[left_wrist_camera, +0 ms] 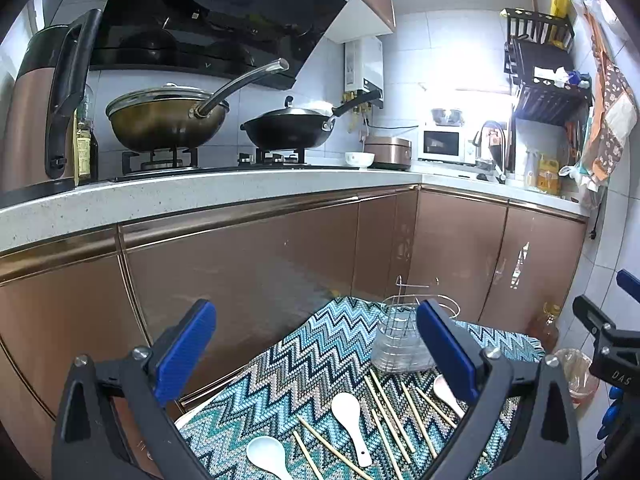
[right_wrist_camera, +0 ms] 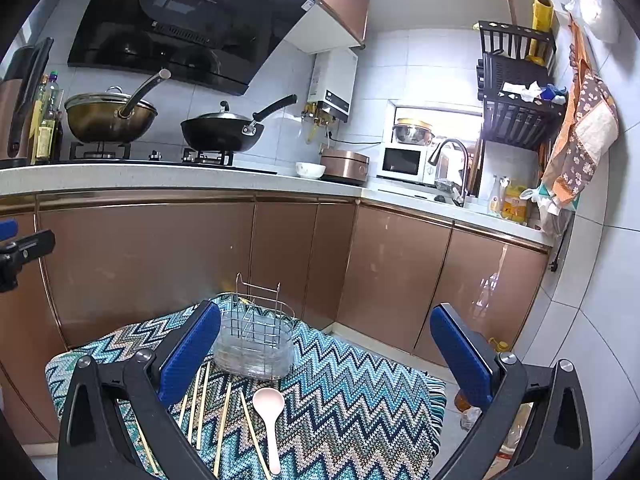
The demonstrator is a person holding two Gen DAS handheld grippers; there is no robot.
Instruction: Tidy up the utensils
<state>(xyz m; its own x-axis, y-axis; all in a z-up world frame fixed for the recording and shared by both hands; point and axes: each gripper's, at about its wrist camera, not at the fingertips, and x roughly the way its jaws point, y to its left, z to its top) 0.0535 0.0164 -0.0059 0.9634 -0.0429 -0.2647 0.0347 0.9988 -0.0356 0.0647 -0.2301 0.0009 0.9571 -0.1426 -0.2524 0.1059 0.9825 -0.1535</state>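
Note:
A clear utensil holder (left_wrist_camera: pixel 402 342) with a wire rack inside stands at the far side of a zigzag-patterned cloth (left_wrist_camera: pixel 280 380). On the cloth in front of it lie several bamboo chopsticks (left_wrist_camera: pixel 390 420), two white spoons (left_wrist_camera: pixel 352 416) (left_wrist_camera: pixel 266 456) and a pale pink spoon (left_wrist_camera: pixel 446 394). My left gripper (left_wrist_camera: pixel 316 348) hangs open above them, holding nothing. In the right wrist view the holder (right_wrist_camera: pixel 254 344) is ahead, with the pink spoon (right_wrist_camera: pixel 270 412) and chopsticks (right_wrist_camera: pixel 202 408) below. My right gripper (right_wrist_camera: pixel 326 350) is open and empty too.
Brown cabinet doors (left_wrist_camera: pixel 248 264) rise just behind the cloth under a speckled worktop (left_wrist_camera: pixel 200 192) with two woks, a kettle and a microwave. An oil bottle (left_wrist_camera: pixel 546 326) and a bagged bin (left_wrist_camera: pixel 578 376) stand on the floor to the right.

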